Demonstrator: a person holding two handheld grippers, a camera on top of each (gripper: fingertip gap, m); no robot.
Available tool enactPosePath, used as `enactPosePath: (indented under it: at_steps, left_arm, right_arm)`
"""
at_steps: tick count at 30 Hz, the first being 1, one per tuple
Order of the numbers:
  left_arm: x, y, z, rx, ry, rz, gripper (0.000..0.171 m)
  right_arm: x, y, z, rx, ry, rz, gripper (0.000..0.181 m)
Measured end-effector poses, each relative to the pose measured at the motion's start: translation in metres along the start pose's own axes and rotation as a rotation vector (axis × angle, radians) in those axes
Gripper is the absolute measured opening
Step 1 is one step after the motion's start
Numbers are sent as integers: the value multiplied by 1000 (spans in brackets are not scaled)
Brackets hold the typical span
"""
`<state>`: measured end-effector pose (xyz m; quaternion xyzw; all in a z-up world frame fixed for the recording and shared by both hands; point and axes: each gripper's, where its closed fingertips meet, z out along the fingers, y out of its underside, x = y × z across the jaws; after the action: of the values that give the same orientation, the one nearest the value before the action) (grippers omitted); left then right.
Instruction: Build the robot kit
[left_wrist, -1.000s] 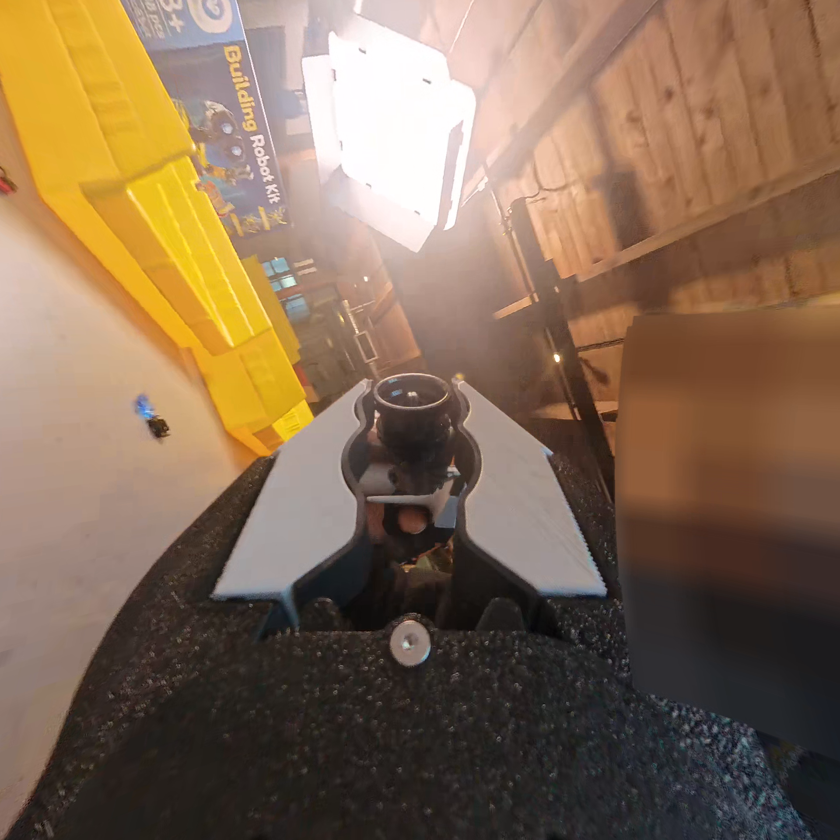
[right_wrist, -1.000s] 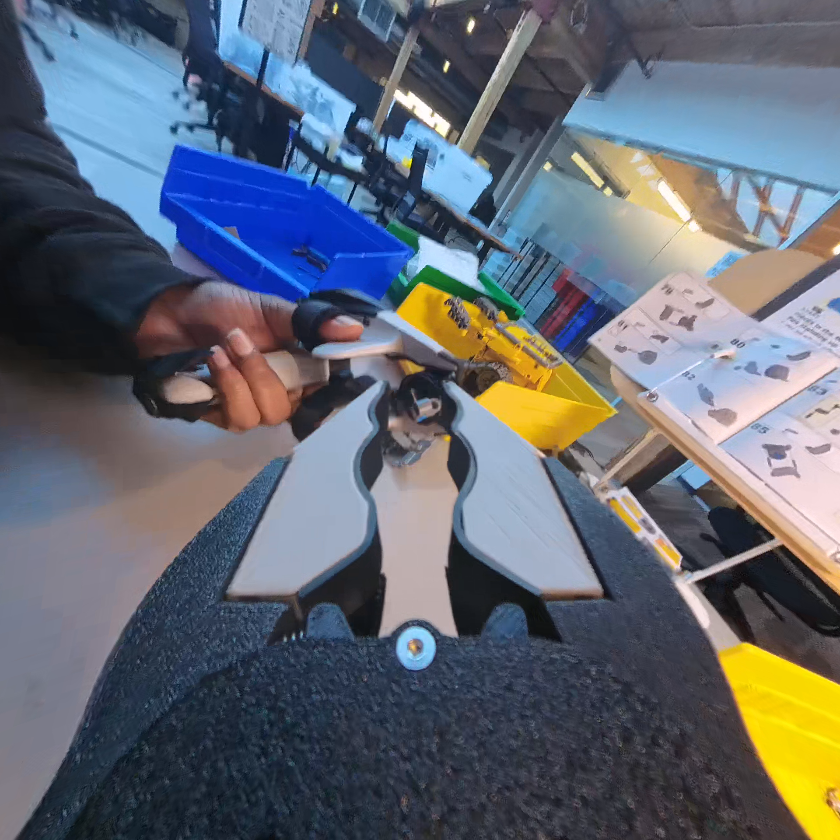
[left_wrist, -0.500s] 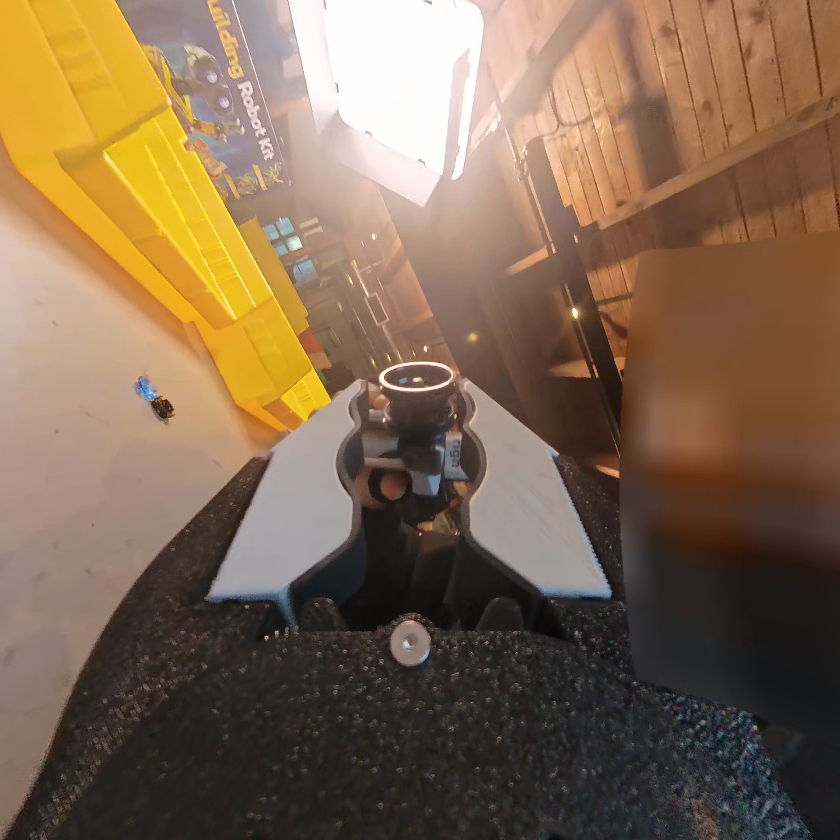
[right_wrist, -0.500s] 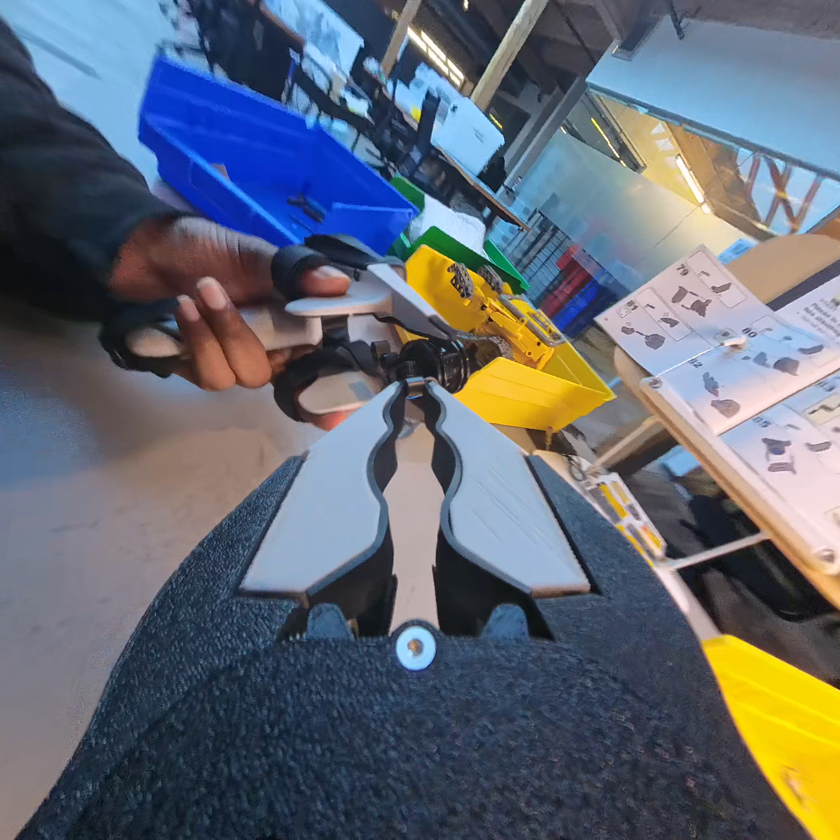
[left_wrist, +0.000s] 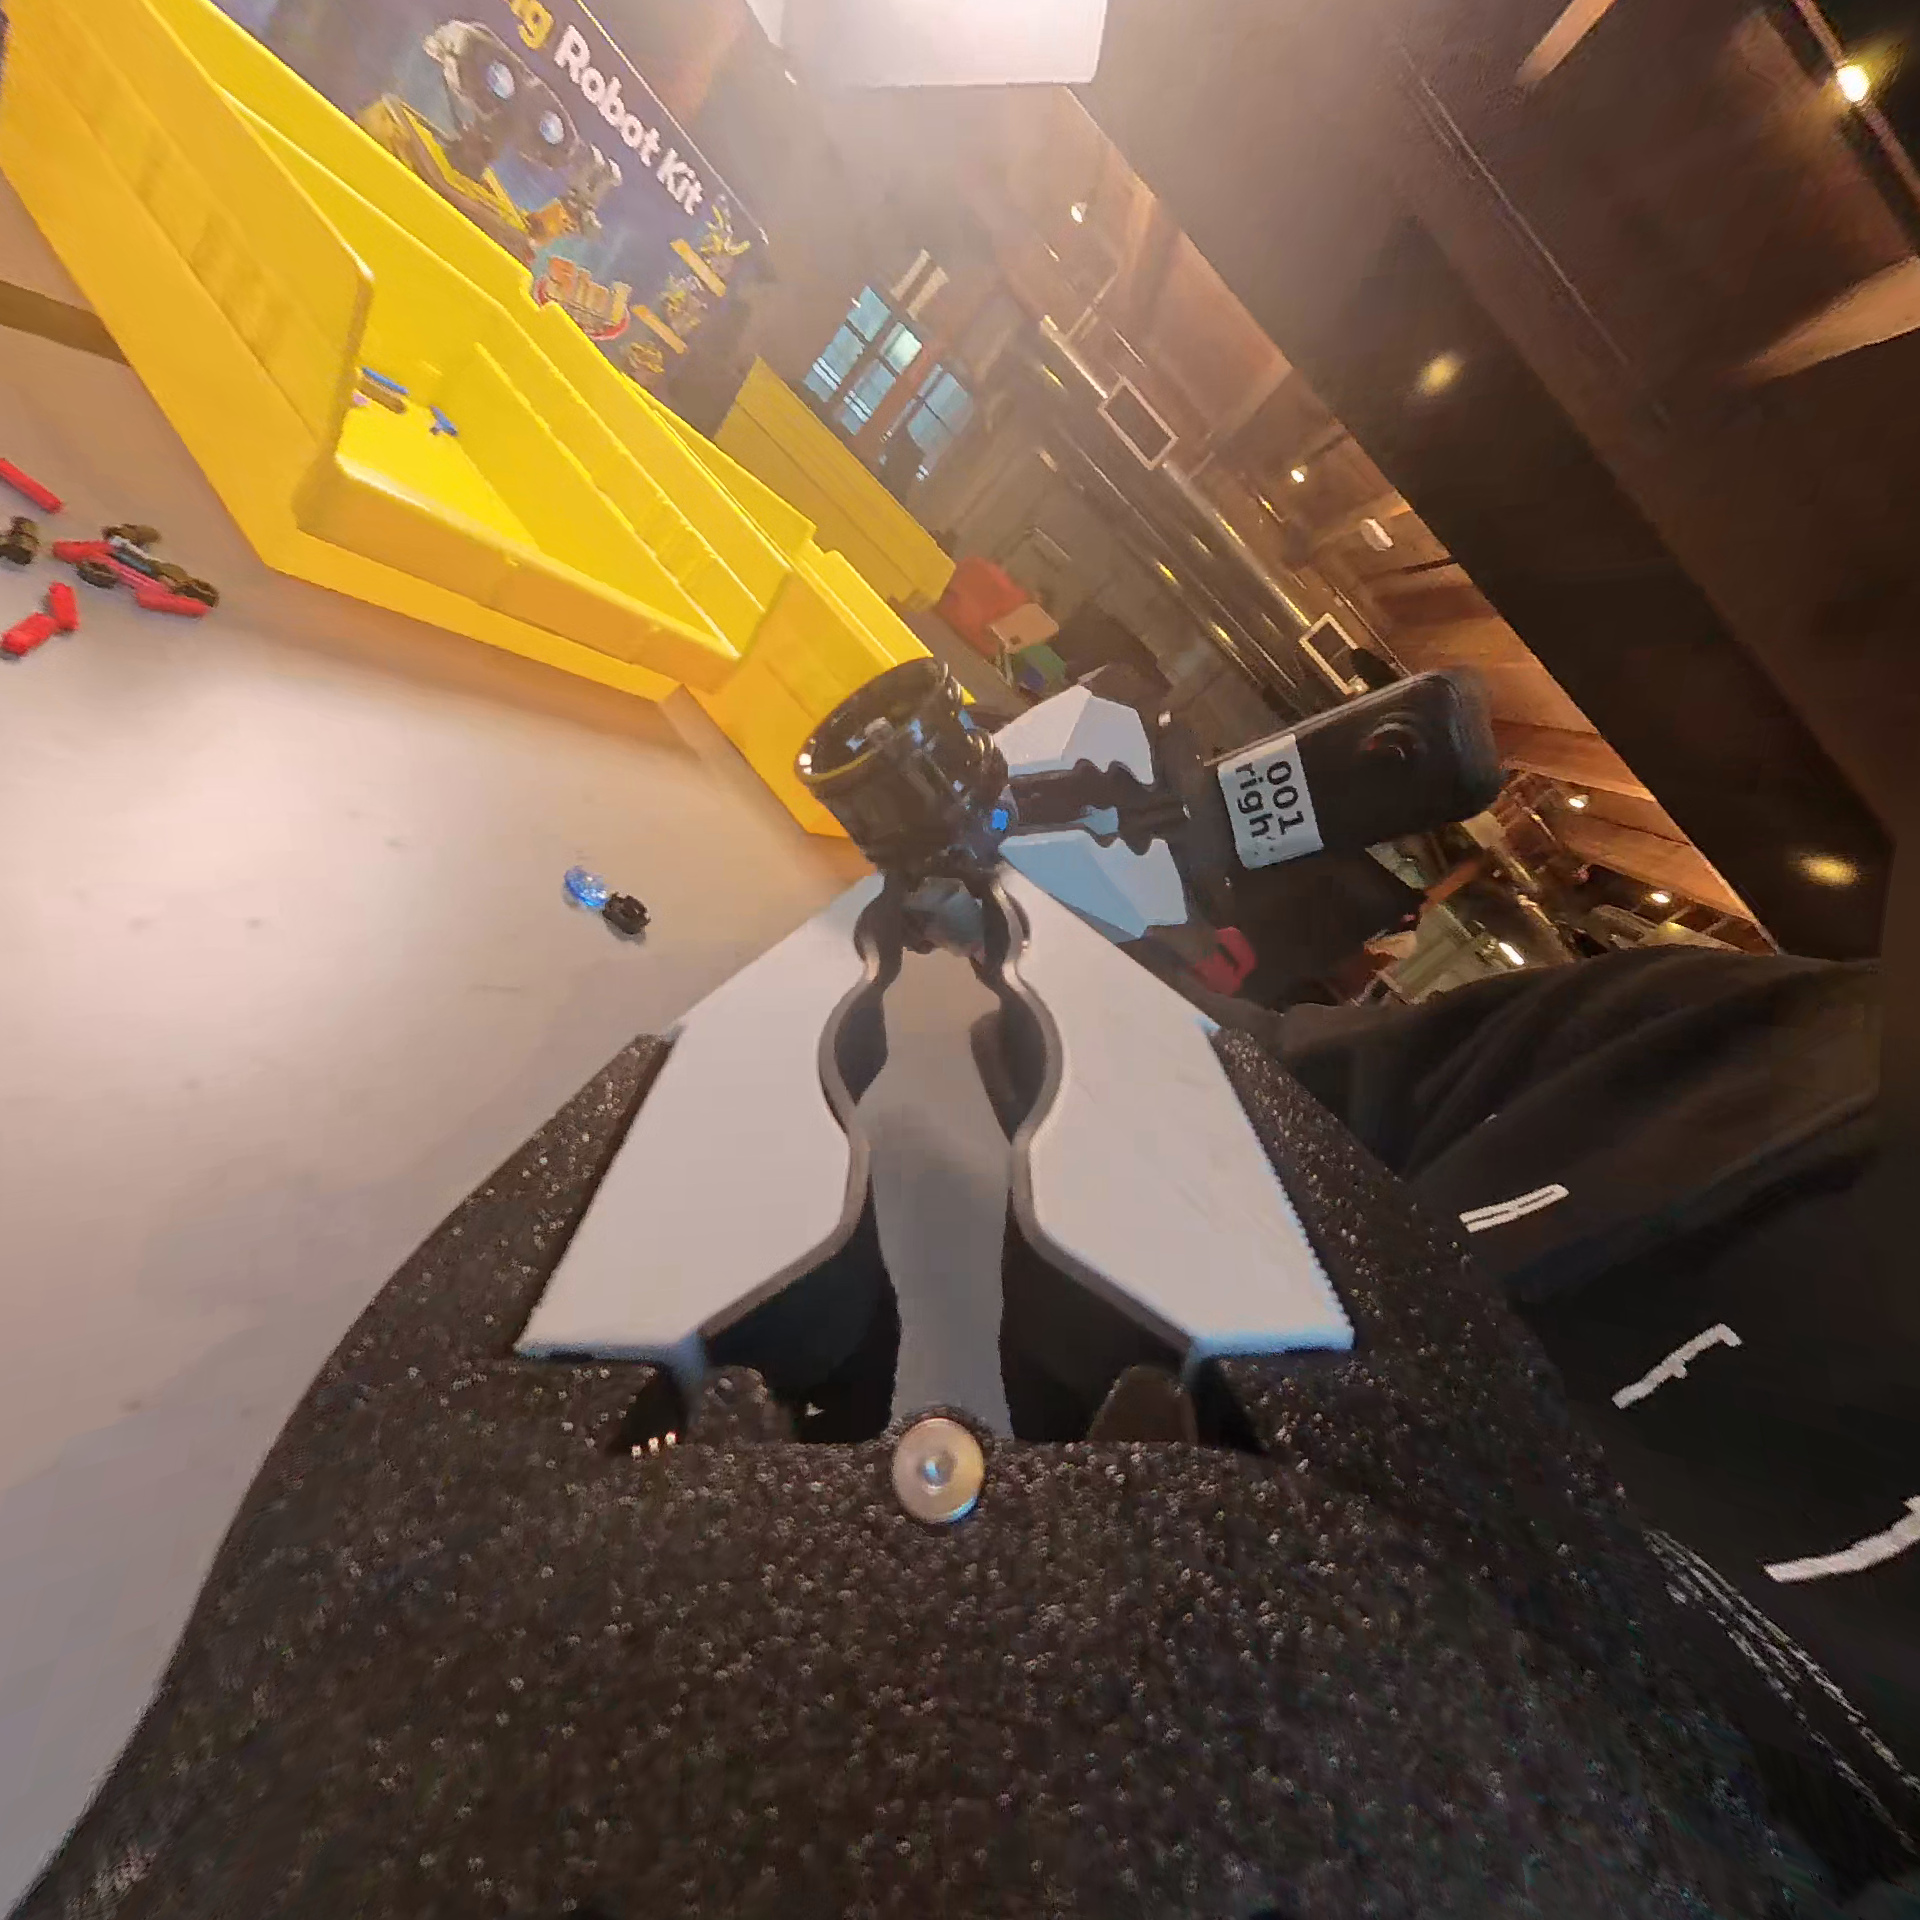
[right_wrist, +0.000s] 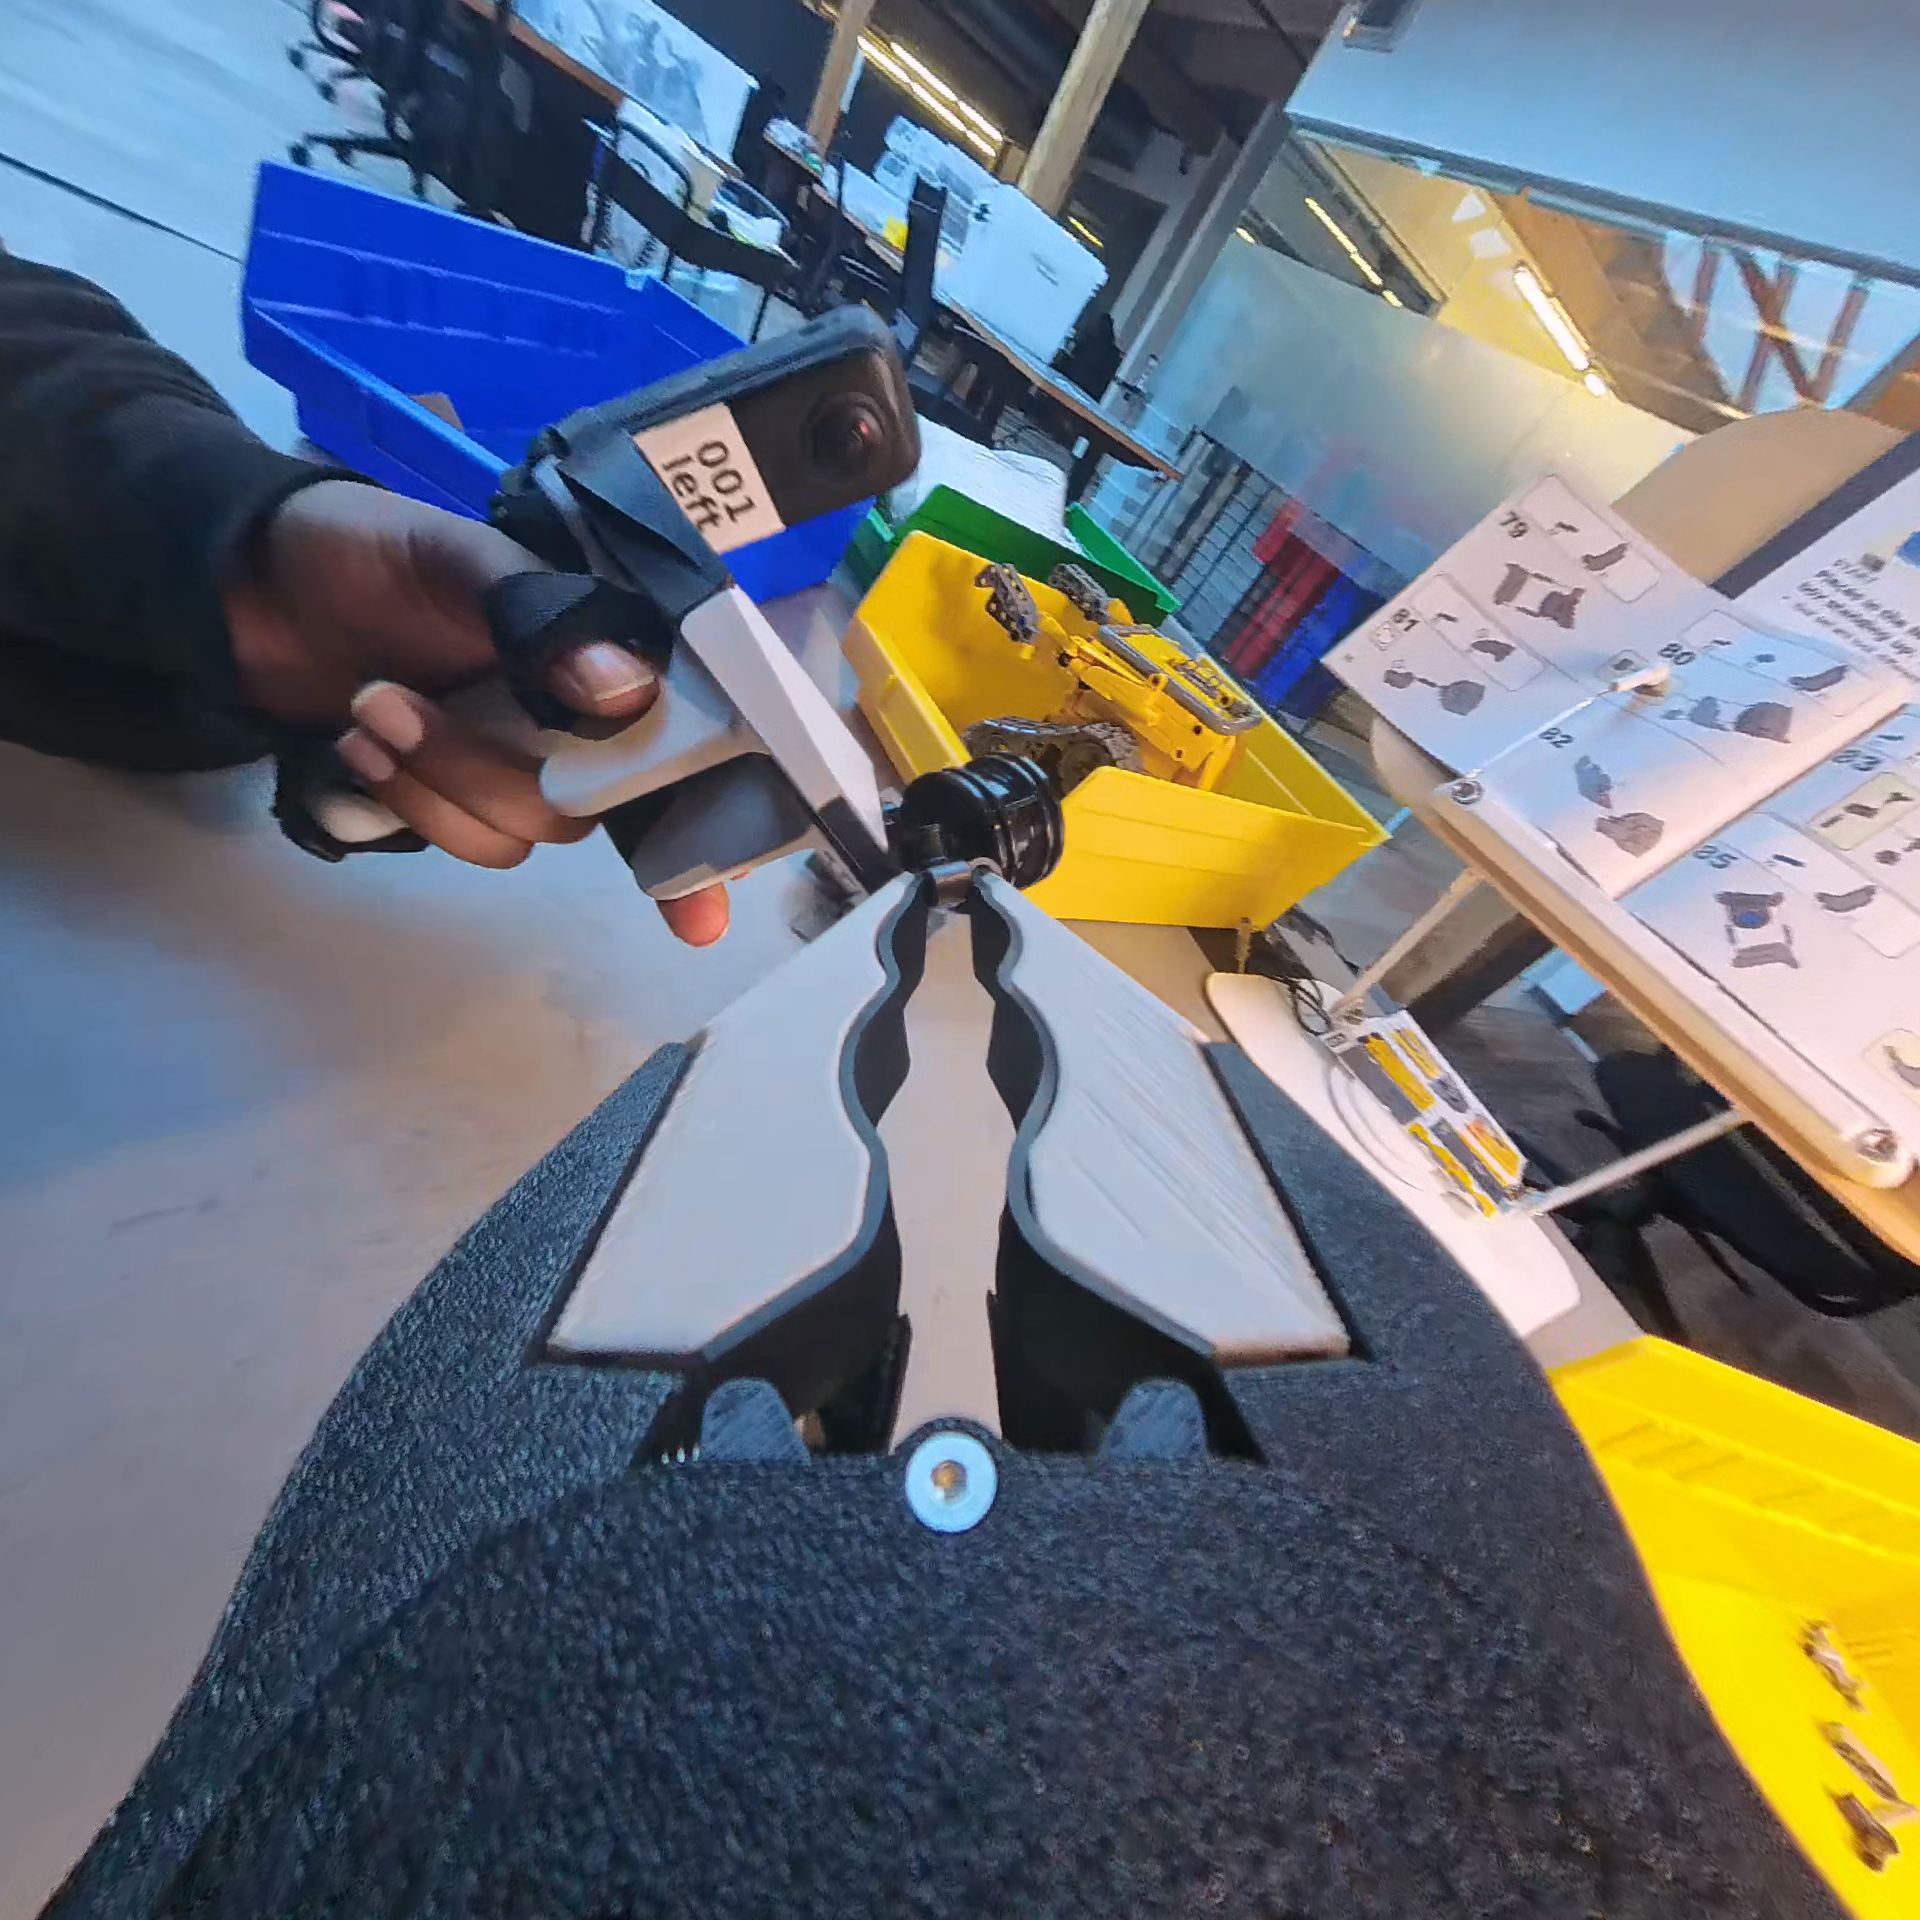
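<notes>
Moved: my left jaws have swung down from the lamp and timber wall they faced a second ago, so the worktop (left_wrist: 260, 935) and the other handset's camera (left_wrist: 1351, 790) now show ahead of them.
Grip change, left: the black wheel piece (left_wrist: 899, 769) sat in the hollow between my left jaws a second ago. Now it stands past the tips, which have drawn in to a narrow slit and pinch the small grey stub under it.
Grip change, right: my right jaws have gone from a clear gap to tips almost meeting. They nip the same stub just below the black wheel piece (right_wrist: 982, 805).
Wheel piece: held in the air between both sets of jaws, above the worktop and touching none of the bins.
Hand: the hand (right_wrist: 416, 665) in a dark sleeve squeezes the left handset, whose grey finger meets the wheel piece from the left.
Left surroundings: yellow bin (left_wrist: 499, 520) just beyond, a kit box (left_wrist: 582, 135) behind it, red pins (left_wrist: 42, 623) and a blue bead (left_wrist: 582, 888) loose on the worktop.
Right surroundings: yellow tray (right_wrist: 1143, 831) with a tracked model (right_wrist: 1122, 675) right behind the wheel piece, blue bin (right_wrist: 416, 312) and green bin (right_wrist: 997, 530) farther back, and a parts booklet (right_wrist: 1662, 748) on a stand to the right.
</notes>
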<state>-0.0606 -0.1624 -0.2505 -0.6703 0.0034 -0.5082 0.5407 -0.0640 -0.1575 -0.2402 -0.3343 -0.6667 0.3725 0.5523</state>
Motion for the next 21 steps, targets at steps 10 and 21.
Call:
enactPosePath:
  at_steps: [10, 21]
  left_arm:
    - [-1, -10, -4, 169, 114, -304, 14]
    - [25, -4, -11, -139, 341, -128, 56]
  right_arm:
    - [3, -4, 7, -27, 121, -116, 7]
    - [-33, -17, -16, 110, -413, 340, 7]
